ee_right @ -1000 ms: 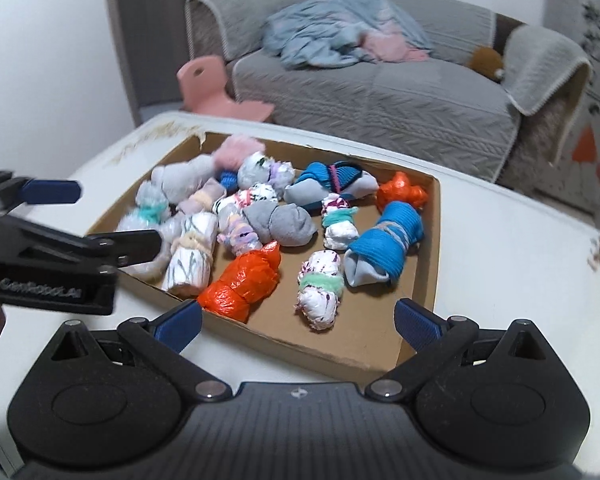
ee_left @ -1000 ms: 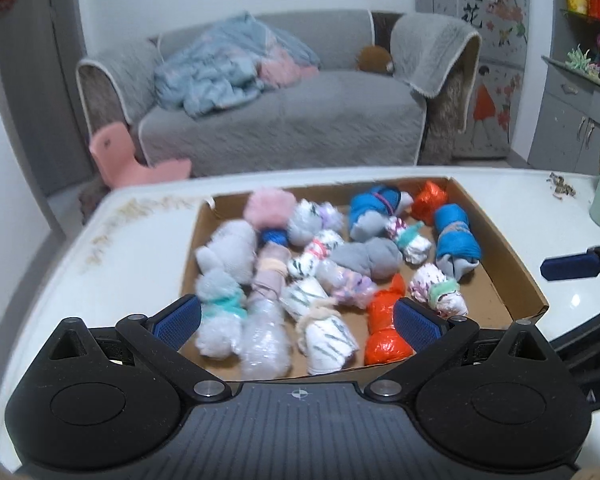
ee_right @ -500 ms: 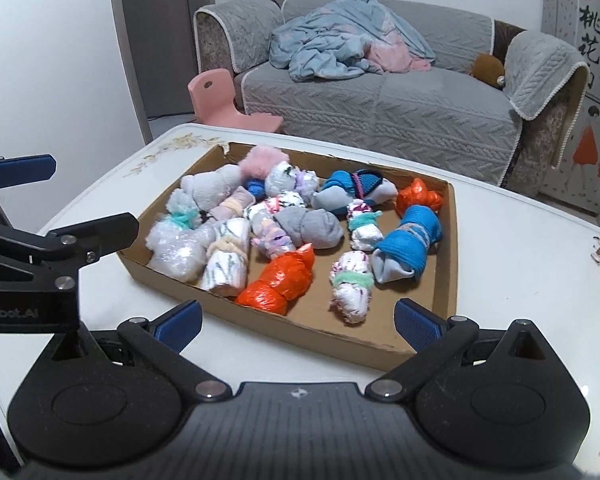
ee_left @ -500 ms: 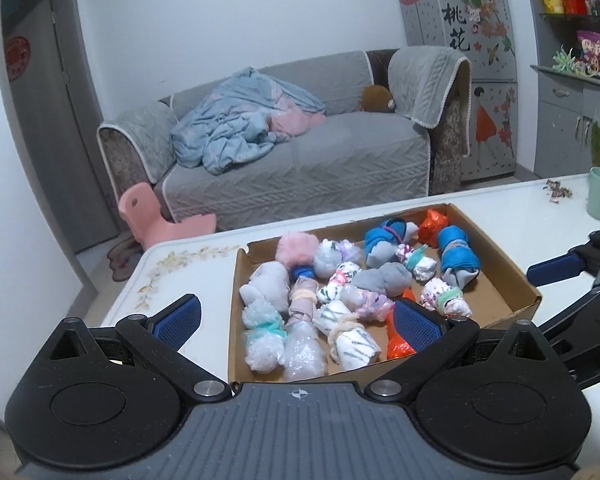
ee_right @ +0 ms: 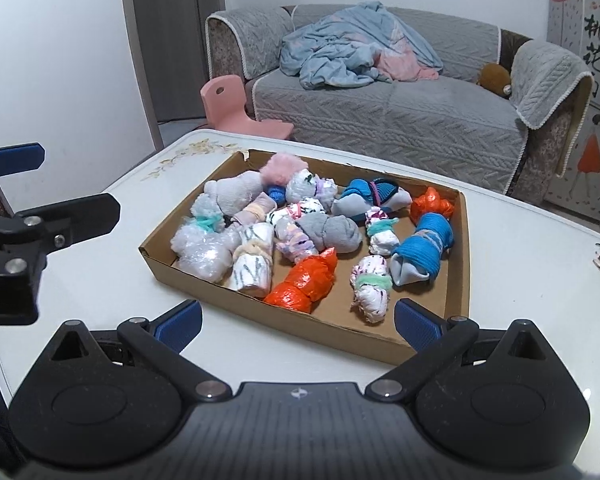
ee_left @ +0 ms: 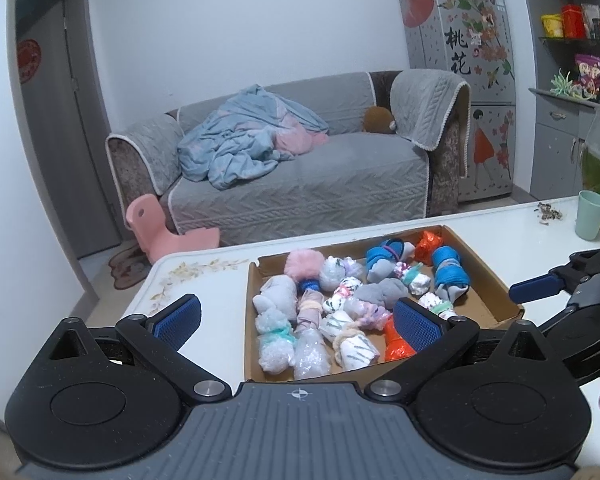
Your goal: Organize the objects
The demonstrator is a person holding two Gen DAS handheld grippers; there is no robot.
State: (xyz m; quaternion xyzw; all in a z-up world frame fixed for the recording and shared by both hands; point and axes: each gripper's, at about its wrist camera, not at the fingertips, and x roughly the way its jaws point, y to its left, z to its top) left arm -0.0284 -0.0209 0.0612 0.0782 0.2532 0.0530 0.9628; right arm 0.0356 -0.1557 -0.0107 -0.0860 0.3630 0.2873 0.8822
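Observation:
A shallow cardboard tray (ee_right: pixel 463 240) (ee_left: pixel 496 284) sits on the white table (ee_right: pixel 140 292) and holds several rolled sock and bag bundles: an orange bag bundle (ee_right: pixel 304 278) (ee_left: pixel 396 346), a blue roll (ee_right: pixel 424 250) (ee_left: pixel 450 276), a grey roll (ee_right: pixel 332 232), a pink fluffy ball (ee_right: pixel 282 168) (ee_left: pixel 302 264). My left gripper (ee_left: pixel 296 322) is open and empty, raised before the tray's near left corner. My right gripper (ee_right: pixel 298 322) is open and empty above the tray's near edge. Each gripper shows at the other view's side.
A green cup (ee_left: pixel 590 214) and scattered crumbs (ee_left: pixel 548 212) lie on the table's far right. A grey sofa (ee_left: pixel 300 184) with a blue blanket, a pink child's chair (ee_left: pixel 156 228), and a decorated fridge (ee_left: pixel 460 60) stand beyond the table.
Both grippers have pulled back and risen away from the tray, which now looks smaller and farther. They stay open and empty.

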